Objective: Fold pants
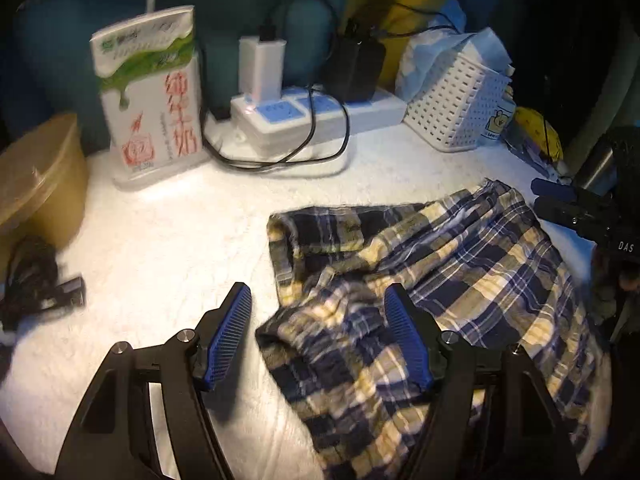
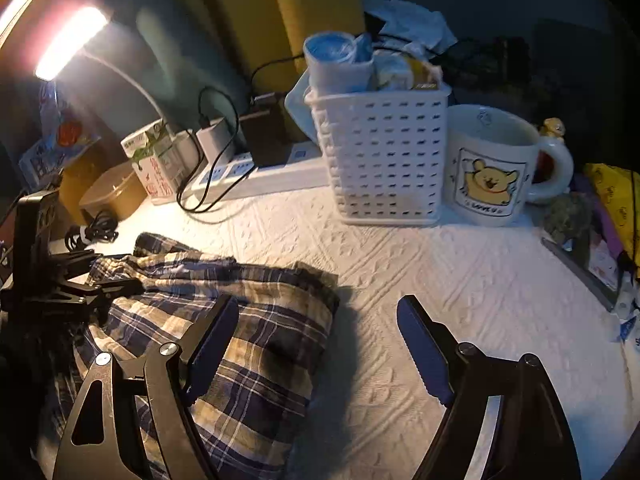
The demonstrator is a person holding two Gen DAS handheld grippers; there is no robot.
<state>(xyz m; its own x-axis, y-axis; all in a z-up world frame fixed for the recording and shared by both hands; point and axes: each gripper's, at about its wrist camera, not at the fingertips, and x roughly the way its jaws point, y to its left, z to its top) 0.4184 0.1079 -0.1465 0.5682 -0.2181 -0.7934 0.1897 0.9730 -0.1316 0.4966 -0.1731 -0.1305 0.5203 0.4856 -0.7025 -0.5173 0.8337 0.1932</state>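
a: writing first. what reads?

b: the carton [image 1: 150, 96] at eleven o'clock in the left wrist view carries red chinese characters down its face under a green splash; the small print is too blurred to read. "das" shows in white on the right gripper [image 1: 560, 204] at three o'clock in that view. the mug [image 2: 490, 164] at one o'clock in the right wrist view has a yellow bear in a black frame; the line under it is too small to read.

a: the pants?

b: the pants [image 1: 420, 276] are plaid, navy, cream and tan, crumpled, lying in a loose heap on the white textured cloth [image 2: 400, 272]. in the left wrist view they fill centre to five o'clock; in the right wrist view they sit at eight o'clock.

a: grippers?

b: left gripper [image 1: 318, 298] spread wide, blue pads [image 1: 230, 332] clear of fabric, one finger over bare cloth, the other over the pants' edge. right gripper likewise spread, nothing pinched; its left finger hangs over the pants, the right over cloth.

a: surroundings?

b: power strip [image 1: 316, 114] with chargers at twelve, white basket [image 2: 380, 156] just beside the mug, lamp [image 2: 70, 42] lit at ten.
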